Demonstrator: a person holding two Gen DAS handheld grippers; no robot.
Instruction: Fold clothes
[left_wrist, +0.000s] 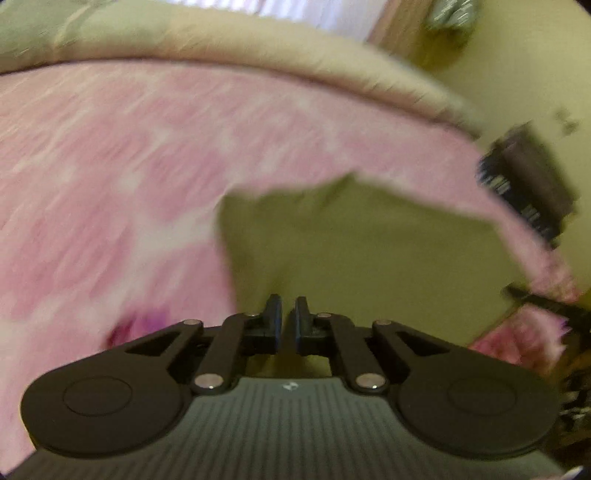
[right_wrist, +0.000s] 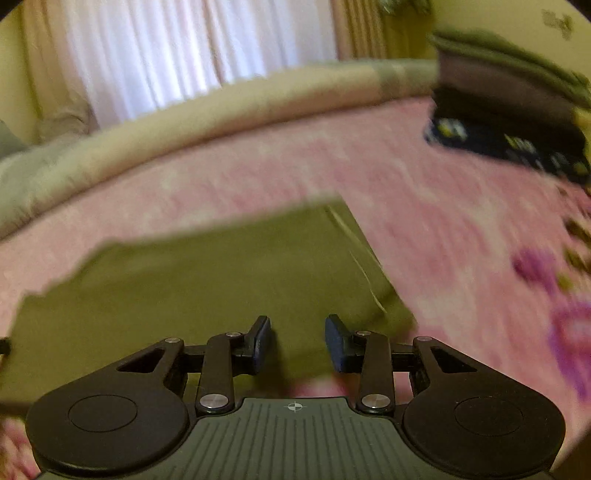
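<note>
Olive-green garment (right_wrist: 207, 288) lies flat on a pink bedspread (right_wrist: 424, 206), directly beneath both tools. Left gripper (left_wrist: 289, 310) hangs over it, jaws nearly together, holding nothing. Right gripper (right_wrist: 298, 332) hovers above it, jaws partly apart and empty.

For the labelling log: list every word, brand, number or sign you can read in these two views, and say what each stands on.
No readable words or numbers in either view.
Small white emblem on the left gripper body: a mark, no letters.
White crosshair sign on the right gripper body: a symbol only.
Pale markings on the dark folded fabric at the far right of the pink bedspread: too blurred to read.
Olive garment: no print visible.
</note>
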